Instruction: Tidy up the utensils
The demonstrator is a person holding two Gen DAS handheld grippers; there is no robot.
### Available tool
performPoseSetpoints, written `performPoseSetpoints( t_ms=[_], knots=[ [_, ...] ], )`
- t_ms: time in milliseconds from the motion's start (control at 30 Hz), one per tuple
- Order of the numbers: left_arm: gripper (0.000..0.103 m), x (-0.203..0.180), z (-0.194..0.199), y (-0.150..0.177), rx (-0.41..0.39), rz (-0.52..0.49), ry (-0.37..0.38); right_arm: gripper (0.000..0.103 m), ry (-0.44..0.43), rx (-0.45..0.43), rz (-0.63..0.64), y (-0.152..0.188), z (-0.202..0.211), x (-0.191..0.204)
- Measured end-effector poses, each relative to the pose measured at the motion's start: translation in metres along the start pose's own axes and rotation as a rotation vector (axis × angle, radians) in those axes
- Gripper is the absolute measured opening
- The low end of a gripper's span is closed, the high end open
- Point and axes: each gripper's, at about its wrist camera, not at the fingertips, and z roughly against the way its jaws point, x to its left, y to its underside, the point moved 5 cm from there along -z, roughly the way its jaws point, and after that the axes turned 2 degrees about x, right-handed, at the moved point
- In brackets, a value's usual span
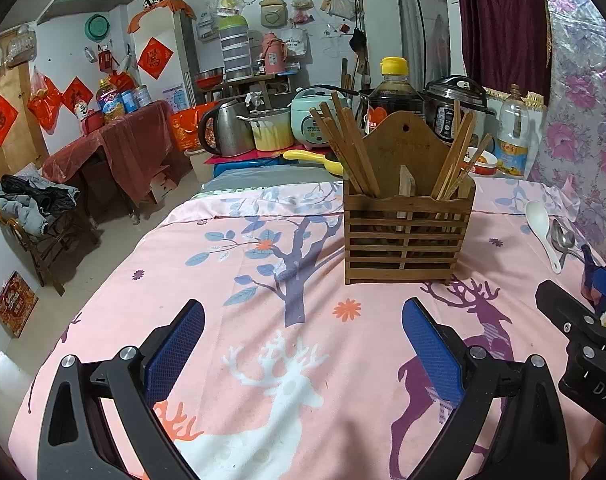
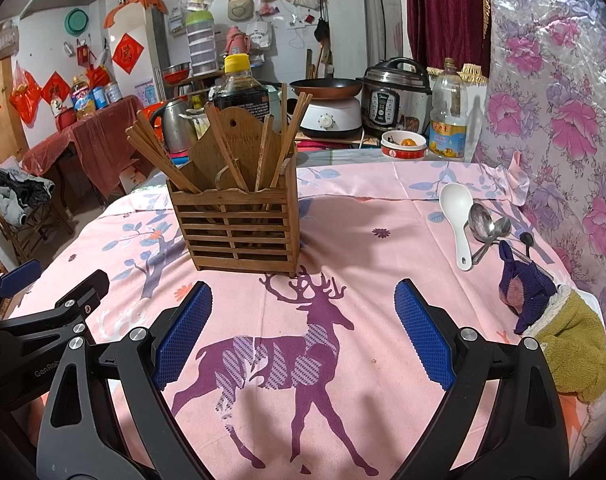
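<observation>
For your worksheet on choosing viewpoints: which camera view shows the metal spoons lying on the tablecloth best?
The right wrist view: the metal spoons lie in plain sight beside the white spoon, bowls and handles visible. In the left wrist view they sit squeezed at the far right edge, small and distorted, partly cut off by the other gripper.

Even indoor light is falling from above, and focus is holding sharp throughout. The wooden holder (image 2: 235, 224) is casting a soft shadow on the pink cloth (image 2: 383, 200). Fisheye bending and dark vignetting are crowding every corner.
</observation>
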Motion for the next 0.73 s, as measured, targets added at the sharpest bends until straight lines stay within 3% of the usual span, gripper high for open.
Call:
performPoseSetpoints(
  t_ms=[333, 733],
  knots=[
    [0.097, -0.0013, -0.0005, -0.0002, 0.006, 0.002, 0.024, 0.090, 0.001, 0.000, 0.000, 0.0001, -0.0001, -0.0001],
    [0.097, -0.0008, 0.0040, -0.0031, -0.021, 0.006, -0.019, 0.090, 0.001, 0.001, 0.000, 0.0000, 0.0001, -0.0003]
  ],
)
